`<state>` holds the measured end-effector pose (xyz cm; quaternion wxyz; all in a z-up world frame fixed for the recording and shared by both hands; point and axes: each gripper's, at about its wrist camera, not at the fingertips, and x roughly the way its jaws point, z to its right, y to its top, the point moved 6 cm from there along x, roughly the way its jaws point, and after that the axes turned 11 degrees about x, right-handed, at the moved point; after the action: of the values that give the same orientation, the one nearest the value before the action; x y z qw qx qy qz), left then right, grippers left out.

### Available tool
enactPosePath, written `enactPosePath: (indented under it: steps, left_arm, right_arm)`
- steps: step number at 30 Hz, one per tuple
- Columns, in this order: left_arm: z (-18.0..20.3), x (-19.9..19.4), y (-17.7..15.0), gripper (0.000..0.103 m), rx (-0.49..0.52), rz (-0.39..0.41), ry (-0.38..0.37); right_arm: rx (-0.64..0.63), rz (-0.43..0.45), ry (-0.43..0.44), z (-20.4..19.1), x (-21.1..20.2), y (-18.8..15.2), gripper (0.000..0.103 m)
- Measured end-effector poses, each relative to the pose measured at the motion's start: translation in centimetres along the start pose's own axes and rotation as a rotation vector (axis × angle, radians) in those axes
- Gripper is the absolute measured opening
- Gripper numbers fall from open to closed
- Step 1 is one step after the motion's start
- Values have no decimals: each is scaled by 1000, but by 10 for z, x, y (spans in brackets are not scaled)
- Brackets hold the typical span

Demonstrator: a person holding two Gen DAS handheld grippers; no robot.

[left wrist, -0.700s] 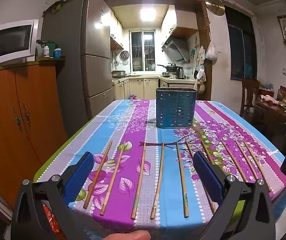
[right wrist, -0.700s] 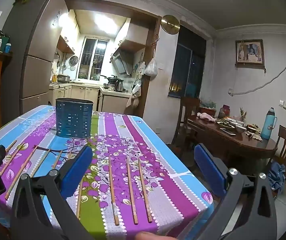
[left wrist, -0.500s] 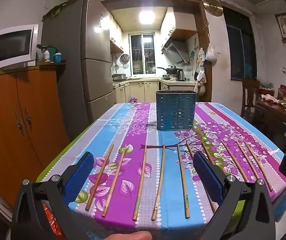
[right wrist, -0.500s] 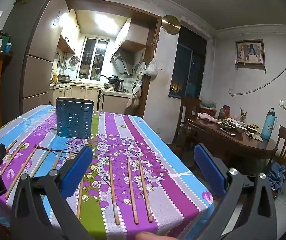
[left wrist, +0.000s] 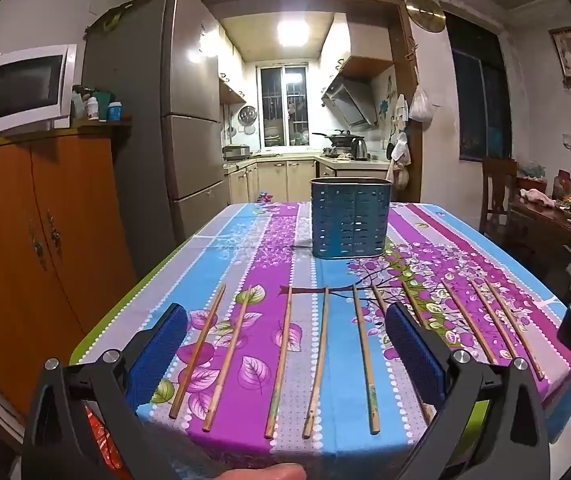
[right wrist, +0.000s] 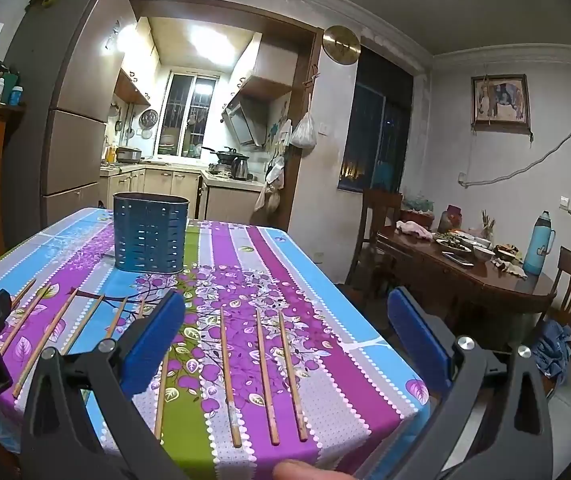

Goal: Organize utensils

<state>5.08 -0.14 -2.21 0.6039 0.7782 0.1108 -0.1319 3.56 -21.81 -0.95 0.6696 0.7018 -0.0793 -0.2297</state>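
Both sets of jaws are shown fully apart and empty: the left gripper [left wrist: 285, 340] and the right gripper [right wrist: 285, 332] are held at the near edge of the table [left wrist: 525, 264], above the flowered cloth. Bamboo chopsticks [left wrist: 319, 360] are laid side by side in a row, long axes running away from the jaws toward the blue slotted holder [left wrist: 349, 220], which stands upright farther back. Leftmost sticks lie nearer the left gripper, the rightmost three [right wrist: 261, 376] nearer the right. No legible writing is seen; the holder's interior is hidden and possibly empty.
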Motion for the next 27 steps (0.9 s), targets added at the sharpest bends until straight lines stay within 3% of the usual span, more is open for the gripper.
enactPosePath:
  steps: [27]
  left_arm:
    - [-3, 3, -5, 99, 5, -10, 4]
  right_arm:
    - [-6, -14, 14, -2, 0, 0, 98]
